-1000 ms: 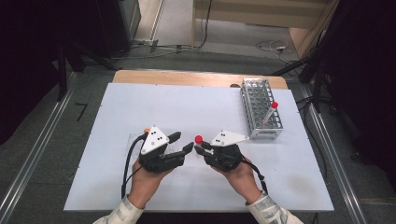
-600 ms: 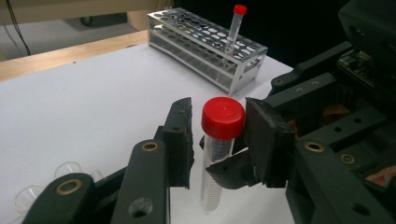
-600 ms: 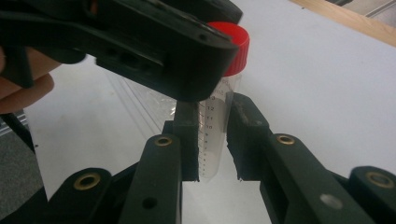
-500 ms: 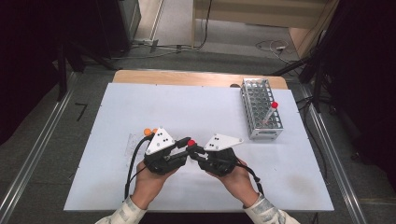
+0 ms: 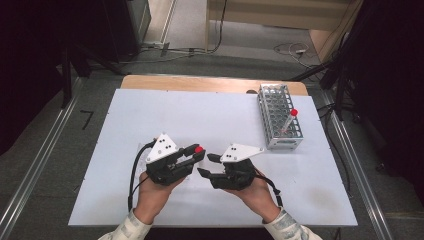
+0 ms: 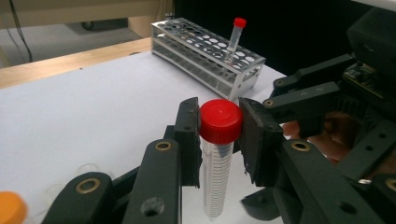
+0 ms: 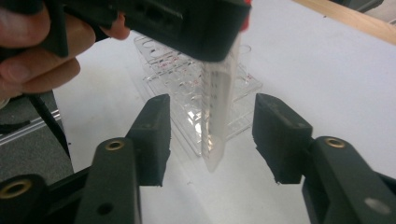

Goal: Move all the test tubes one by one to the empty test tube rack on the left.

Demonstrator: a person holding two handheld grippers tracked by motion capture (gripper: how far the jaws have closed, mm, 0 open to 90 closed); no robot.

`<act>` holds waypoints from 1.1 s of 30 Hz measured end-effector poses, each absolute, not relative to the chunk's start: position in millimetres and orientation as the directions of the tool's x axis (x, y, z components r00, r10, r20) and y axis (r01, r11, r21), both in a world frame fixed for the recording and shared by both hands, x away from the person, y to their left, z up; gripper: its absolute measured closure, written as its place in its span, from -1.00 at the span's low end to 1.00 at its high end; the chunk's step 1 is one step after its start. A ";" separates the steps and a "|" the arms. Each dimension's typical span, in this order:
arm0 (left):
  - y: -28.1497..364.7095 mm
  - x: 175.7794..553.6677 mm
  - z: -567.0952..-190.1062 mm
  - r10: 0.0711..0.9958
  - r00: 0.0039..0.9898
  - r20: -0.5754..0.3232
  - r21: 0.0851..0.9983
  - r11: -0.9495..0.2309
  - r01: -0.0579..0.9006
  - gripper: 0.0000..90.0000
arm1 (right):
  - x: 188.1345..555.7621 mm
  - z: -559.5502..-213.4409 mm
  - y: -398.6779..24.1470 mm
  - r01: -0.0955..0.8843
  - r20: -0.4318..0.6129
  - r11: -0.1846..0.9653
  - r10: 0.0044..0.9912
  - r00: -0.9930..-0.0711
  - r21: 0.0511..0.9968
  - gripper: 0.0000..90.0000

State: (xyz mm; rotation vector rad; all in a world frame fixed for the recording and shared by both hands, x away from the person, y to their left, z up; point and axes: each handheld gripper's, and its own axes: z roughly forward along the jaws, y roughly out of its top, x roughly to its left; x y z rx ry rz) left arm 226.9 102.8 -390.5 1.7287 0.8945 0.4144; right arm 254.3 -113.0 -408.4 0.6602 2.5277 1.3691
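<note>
A clear graduated tube (image 6: 217, 163) with a red cap (image 6: 221, 120) hangs upright above the white table. My left gripper (image 6: 219, 140) is shut on the cap, its jaws having just closed tighter. In the high view the cap (image 5: 199, 149) sits at the left gripper's (image 5: 196, 153) tips, left of the right gripper (image 5: 206, 165). My right gripper (image 7: 210, 135) is open; its jaws have just been opening. The tube's lower body (image 7: 215, 112) stands between its pads, touching neither.
A metal tube rack (image 5: 280, 117) stands at the table's right, holding one red-capped tube (image 5: 290, 120). A clear plastic rack (image 7: 182, 93) lies on the table behind the held tube. An orange cap (image 6: 9, 205) sits near the left gripper.
The two grippers came together at the table's front middle. The left jaws closed on the tube's red cap, and the right jaws, which held the tube, let it go.
</note>
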 end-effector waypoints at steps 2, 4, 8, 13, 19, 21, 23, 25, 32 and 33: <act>107.2 226.5 -387.7 0.742 0.651 -0.161 0.926 -0.115 0.360 0.57 | 254.7 -407.3 -115.3 0.287 0.040 0.470 0.469 -0.882 0.835 -0.06; 111.3 225.5 -384.7 0.746 0.646 -0.163 0.929 -0.105 0.356 0.57 | 255.3 -406.1 -117.8 0.294 0.044 0.469 0.474 -0.880 0.833 -0.11; 120.7 222.8 -377.9 0.756 0.633 -0.167 0.934 -0.084 0.347 0.57 | 256.4 -403.6 -123.3 0.295 0.037 0.462 0.488 -0.872 0.836 -0.15; 135.4 220.3 -371.1 0.774 0.609 -0.174 0.939 -0.056 0.339 0.57 | 259.1 -401.6 -129.7 0.302 0.037 0.454 0.504 -0.863 0.838 -0.23; 152.2 219.6 -367.7 0.798 0.576 -0.177 0.940 -0.035 0.338 0.57 | 262.9 -400.2 -137.9 0.309 0.033 0.440 0.532 -0.846 0.843 -0.30; 156.4 219.8 -366.9 0.805 0.567 -0.175 0.940 -0.035 0.341 0.57 | 264.1 -399.6 -140.7 0.314 0.033 0.435 0.542 -0.840 0.844 -0.33; 160.7 220.0 -366.0 0.812 0.558 -0.169 0.940 -0.037 0.340 0.57 | 265.5 -399.5 -143.6 0.319 0.037 0.430 0.549 -0.835 0.845 -0.34; 164.8 220.3 -365.0 0.821 0.545 -0.170 0.939 -0.033 0.343 0.57 | 266.9 -399.8 -146.3 0.322 0.035 0.428 0.556 -0.831 0.845 -0.34; 182.7 225.4 -367.1 0.853 0.495 -0.167 0.934 -0.024 0.356 0.57 | 268.2 -399.2 -151.8 0.333 0.040 0.421 0.569 -0.821 0.844 -0.35; 185.4 226.2 -367.6 0.858 0.487 -0.167 0.934 -0.021 0.358 0.57 | 268.3 -399.2 -152.1 0.333 0.041 0.419 0.570 -0.821 0.845 -0.35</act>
